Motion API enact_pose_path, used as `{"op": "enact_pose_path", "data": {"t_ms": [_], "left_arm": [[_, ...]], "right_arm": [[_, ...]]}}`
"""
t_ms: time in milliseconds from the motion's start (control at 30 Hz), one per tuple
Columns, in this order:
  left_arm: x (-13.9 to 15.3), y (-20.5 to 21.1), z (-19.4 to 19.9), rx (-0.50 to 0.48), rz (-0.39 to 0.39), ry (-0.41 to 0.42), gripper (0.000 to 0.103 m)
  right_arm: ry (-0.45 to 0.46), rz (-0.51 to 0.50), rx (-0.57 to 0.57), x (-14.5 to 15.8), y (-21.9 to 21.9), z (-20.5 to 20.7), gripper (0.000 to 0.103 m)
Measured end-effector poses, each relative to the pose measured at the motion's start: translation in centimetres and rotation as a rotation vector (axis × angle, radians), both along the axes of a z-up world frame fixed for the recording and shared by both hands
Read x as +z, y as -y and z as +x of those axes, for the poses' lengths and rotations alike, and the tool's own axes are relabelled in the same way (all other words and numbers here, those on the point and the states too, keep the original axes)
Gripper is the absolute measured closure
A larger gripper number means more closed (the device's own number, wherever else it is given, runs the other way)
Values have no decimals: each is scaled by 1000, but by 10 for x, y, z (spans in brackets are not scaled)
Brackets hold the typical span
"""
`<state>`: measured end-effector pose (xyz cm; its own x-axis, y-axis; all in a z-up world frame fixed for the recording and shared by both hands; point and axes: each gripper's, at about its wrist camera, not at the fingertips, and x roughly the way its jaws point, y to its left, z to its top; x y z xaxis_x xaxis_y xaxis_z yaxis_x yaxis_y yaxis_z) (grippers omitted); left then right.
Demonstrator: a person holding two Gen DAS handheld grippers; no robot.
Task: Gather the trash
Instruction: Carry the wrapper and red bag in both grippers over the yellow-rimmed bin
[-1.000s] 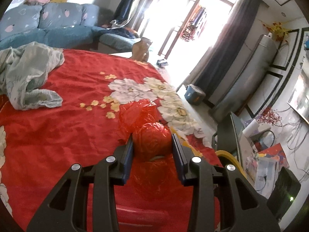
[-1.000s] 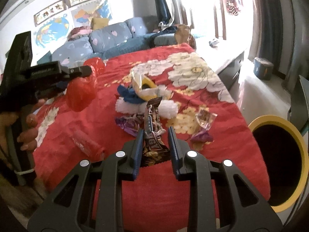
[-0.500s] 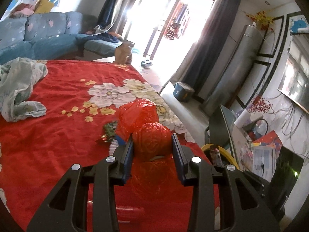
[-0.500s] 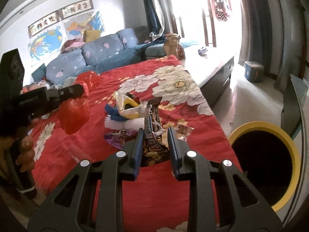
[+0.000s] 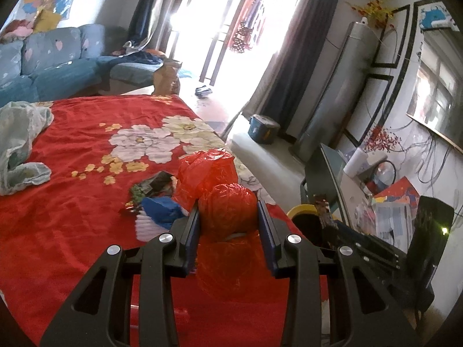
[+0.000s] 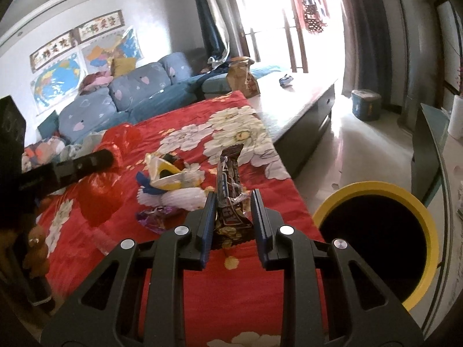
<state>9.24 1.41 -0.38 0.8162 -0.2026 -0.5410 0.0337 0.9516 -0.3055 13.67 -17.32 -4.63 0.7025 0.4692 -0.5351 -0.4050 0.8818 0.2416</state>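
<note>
Nearest in the left wrist view, the left gripper (image 5: 228, 217) is clamped on a crumpled red plastic bag (image 5: 227, 211), its two blue-padded fingers (image 5: 192, 228) pressing the bundle from both sides while loose folds of the bag stick up beyond the tips and hang down beneath them. In the right wrist view the right gripper (image 6: 233, 214) pinches a dark brown snack wrapper (image 6: 230, 199) that stands upright between its pads, the top end of the wrapper rising well past the fingertips. Both grippers are held above a red bedspread (image 6: 179, 274) printed with white and yellow flowers. Just beyond the grippers, on the bedspread, lies a small heap of loose trash: a blue and white packet (image 5: 159, 215) with a dark green wrapper (image 5: 150, 186) behind it in the left view; in the right view a yellow and white wrapper (image 6: 166, 173) sits over it and a purple foil wrapper (image 6: 153, 215) lies nearer. To the right of the bed, on the floor close to the right gripper, stands a black bin with a yellow rim (image 6: 376, 231), its mouth open. At the left edge of the right view a hand (image 6: 36, 251) grips the handle of the left gripper. Farther off, a pale green cloth (image 5: 20, 144) is bunched at the left of the bedspread, a blue sofa (image 6: 130, 92) lines the far wall, and bright glass doors (image 5: 220, 26) lie beyond.
</note>
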Motion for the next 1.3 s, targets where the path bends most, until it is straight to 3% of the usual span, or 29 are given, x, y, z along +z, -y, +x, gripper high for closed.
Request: {"op": "enact_pose_path", "data": {"t_ms": [1300], "left_arm": [[3,85,13,-174,87,22,68]], "right_arm": [[-18,49,-235,-11,86,24,85]]}}
